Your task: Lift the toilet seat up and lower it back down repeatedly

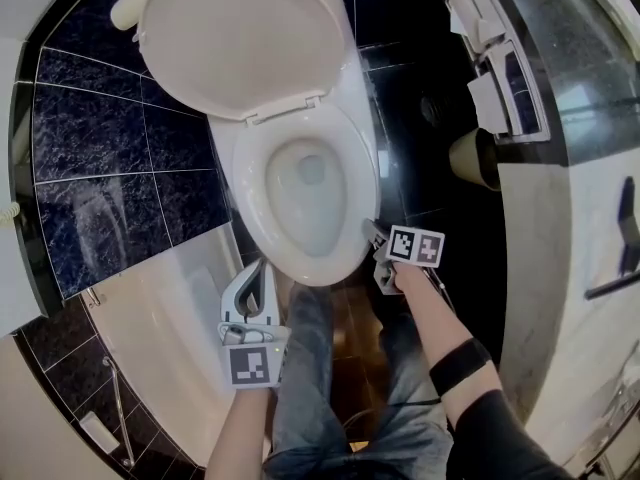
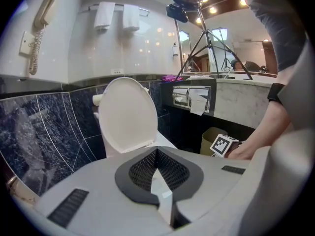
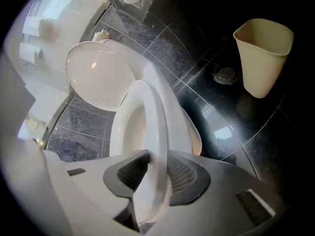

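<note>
The seat [image 1: 362, 183] lies flat on the bowl [image 1: 305, 203], lid [image 1: 225, 33] up. The right tool [image 1: 373, 232] is clamped on its front rim. The left tool [image 1: 260, 268] hangs alongside, tips together, empty.

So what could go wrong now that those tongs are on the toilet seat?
The right tongs pinch only the front rim of the smooth toilet seat, so it might slip out mid-lift and slam onto the bowl. The lid stands open behind it, so a fast swing could bang the seat against it.
</note>
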Available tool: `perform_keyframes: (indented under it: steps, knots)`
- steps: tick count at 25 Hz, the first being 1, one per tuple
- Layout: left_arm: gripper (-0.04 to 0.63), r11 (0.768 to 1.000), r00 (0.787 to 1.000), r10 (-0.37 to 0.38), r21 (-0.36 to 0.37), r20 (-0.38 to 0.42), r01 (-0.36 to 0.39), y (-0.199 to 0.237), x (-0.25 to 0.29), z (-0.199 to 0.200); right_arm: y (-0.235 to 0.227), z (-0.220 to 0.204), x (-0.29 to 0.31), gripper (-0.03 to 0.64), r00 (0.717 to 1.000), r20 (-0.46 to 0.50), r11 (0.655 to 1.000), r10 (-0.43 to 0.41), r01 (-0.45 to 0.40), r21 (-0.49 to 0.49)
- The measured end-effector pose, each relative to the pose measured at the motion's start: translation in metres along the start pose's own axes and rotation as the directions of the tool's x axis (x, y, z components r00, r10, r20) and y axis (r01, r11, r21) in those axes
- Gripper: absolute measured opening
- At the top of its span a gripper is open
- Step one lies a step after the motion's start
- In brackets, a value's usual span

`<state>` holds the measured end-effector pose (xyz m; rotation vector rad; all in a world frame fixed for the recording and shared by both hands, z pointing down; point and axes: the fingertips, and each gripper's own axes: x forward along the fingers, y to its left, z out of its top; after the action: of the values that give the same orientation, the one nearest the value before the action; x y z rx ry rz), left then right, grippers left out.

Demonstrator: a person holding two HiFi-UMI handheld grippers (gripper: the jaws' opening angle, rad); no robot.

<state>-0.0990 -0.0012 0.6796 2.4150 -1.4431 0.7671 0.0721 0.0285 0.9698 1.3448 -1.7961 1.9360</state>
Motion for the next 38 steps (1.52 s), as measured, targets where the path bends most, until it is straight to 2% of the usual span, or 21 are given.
perform_keyframes:
  steps: [7, 17, 24, 29, 33, 38]
  knots:
    - [0.000, 1.000, 1.000, -0.001, -0.017, -0.012, 0.001, -0.004, -0.007, -0.010, 0.008, 0.003, -0.009, 0.127, 1.000, 0.003, 1.000, 0.013, -0.014, 0.023]
    - [0.000, 0.999, 0.999, -0.018, -0.052, -0.041, 0.016, -0.020, -0.042, -0.003, 0.067, 0.025, -0.061, 0.127, 0.999, -0.028, 0.999, 0.031, -0.030, 0.017]
    - [0.000, 0.998, 0.984, -0.045, -0.056, -0.172, 0.036, -0.023, -0.084, -0.051, 0.127, 0.064, -0.101, 0.133, 0.999, 0.002, 0.999, 0.046, -0.046, 0.017]
    - [0.000, 0.989, 0.966, -0.083, -0.140, -0.247, 0.049, -0.027, -0.076, -0.079, 0.160, 0.090, -0.117, 0.135, 0.999, 0.011, 0.999, 0.053, -0.053, -0.012]
    - [0.000, 0.982, 0.968, -0.105, -0.180, -0.229, 0.064, -0.026, -0.042, -0.063, 0.170, 0.099, -0.119, 0.135, 0.999, 0.010, 0.999, 0.031, -0.031, -0.016]
    - [0.000, 0.977, 0.983, -0.084, -0.208, -0.164, 0.049, -0.015, -0.021, -0.024, 0.178, 0.105, -0.121, 0.137, 1.000, 0.010, 1.000, 0.027, -0.026, -0.015]
